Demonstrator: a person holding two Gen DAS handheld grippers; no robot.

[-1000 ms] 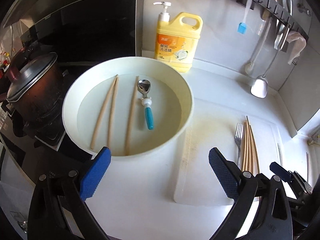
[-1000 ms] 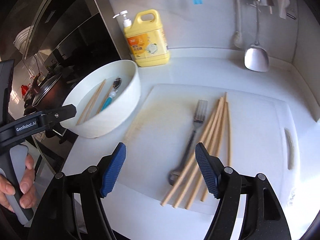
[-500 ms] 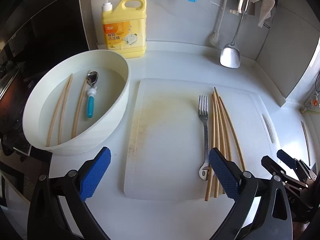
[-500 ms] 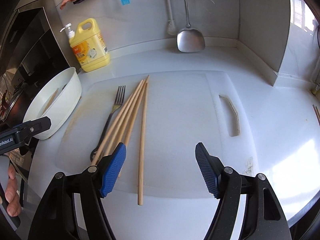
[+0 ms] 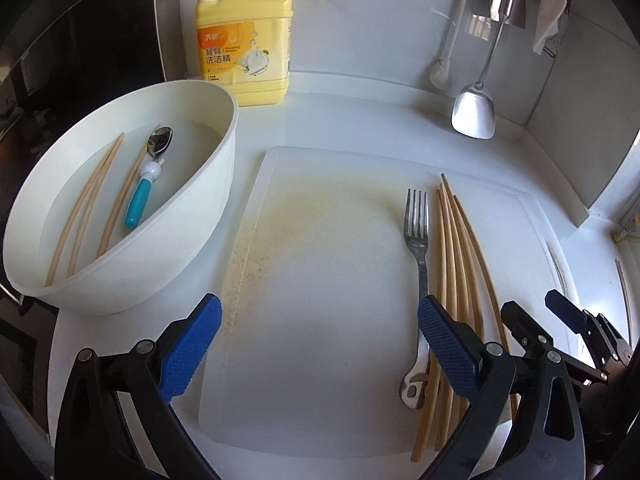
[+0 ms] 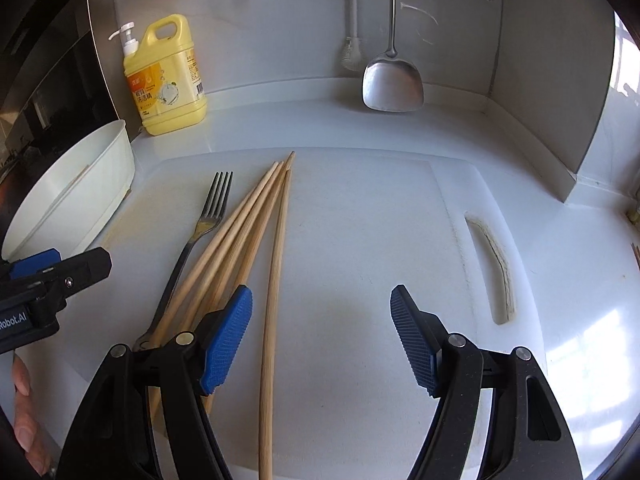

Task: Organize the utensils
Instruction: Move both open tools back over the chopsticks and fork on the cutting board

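Observation:
A white cutting board point(image 5: 328, 280) point(image 6: 360, 220) lies on the counter with a metal fork point(image 5: 418, 248) point(image 6: 204, 220) and several wooden chopsticks point(image 5: 456, 264) point(image 6: 256, 224) side by side. A white bowl point(image 5: 200, 208) point(image 6: 100, 168) to the left holds three chopsticks point(image 5: 84, 200) and a blue-handled spoon point(image 5: 144, 188). My left gripper point(image 5: 320, 344) is open and empty above the board's near edge, left of the fork. My right gripper point(image 6: 320, 332) is open and empty over the board, its left finger above the chopsticks. It also shows in the left wrist view point(image 5: 532, 320).
A yellow dish soap jug point(image 5: 244, 40) point(image 6: 164, 80) stands at the back wall. A steel spatula point(image 5: 476, 112) point(image 6: 392, 80), a brush point(image 5: 444, 64) and a cloth point(image 5: 548, 4) hang above the counter. A dark stove area point(image 5: 72, 48) lies left of the bowl.
Both views have swung right, from the bowl toward the cutting board. My right gripper has come down closer over the chopsticks. Both grippers stay open.

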